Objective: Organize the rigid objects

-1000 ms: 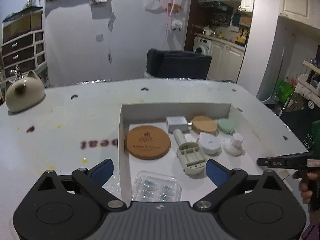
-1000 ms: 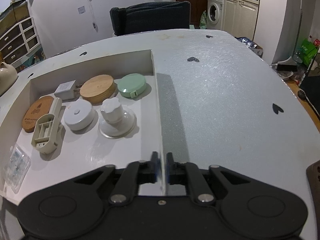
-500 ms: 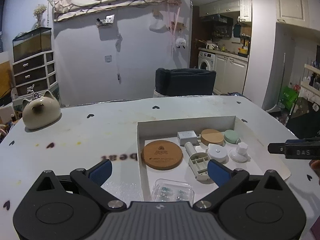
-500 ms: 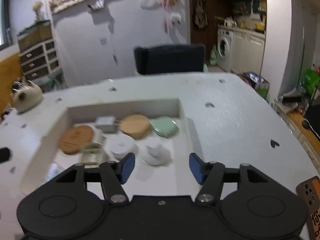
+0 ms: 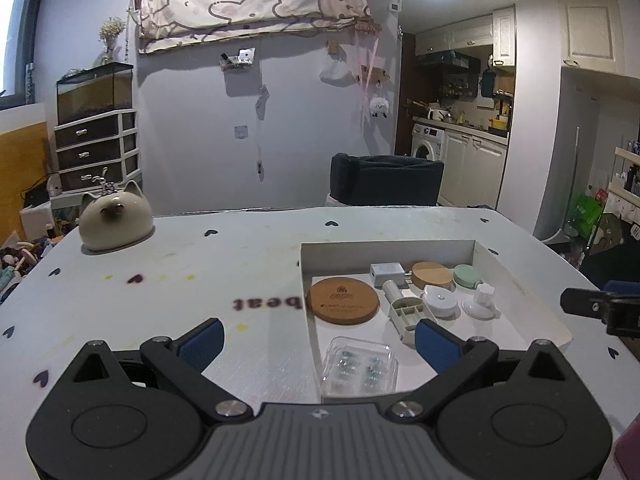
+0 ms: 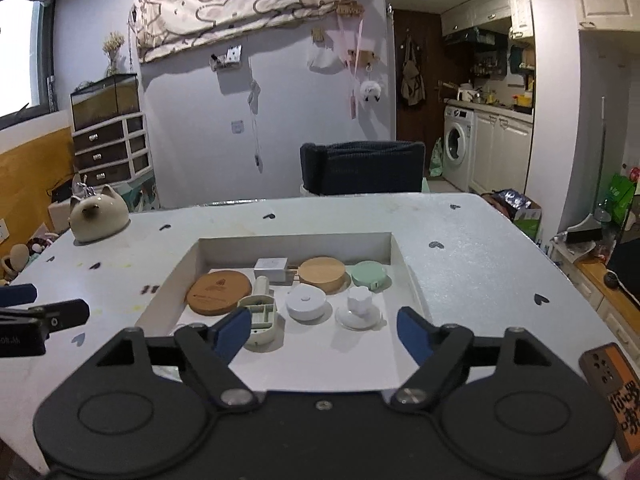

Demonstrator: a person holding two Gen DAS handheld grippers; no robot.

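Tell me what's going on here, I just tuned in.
A person holds a hand-held gripper in each hand above the table. Neither one holds anything: the left hand-held gripper is open, and the right hand-held gripper has its jaws opening. The small things, such as the cork coaster and the green tape measure, lie in the white tray.

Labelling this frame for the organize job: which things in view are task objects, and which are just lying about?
Task things:
white tray
cork coaster
white charger
wooden disc
mint round case
white puck
suction knob
beige organizer
clear blister pack

Lying about:
cat-shaped pot
dark chair
orange card
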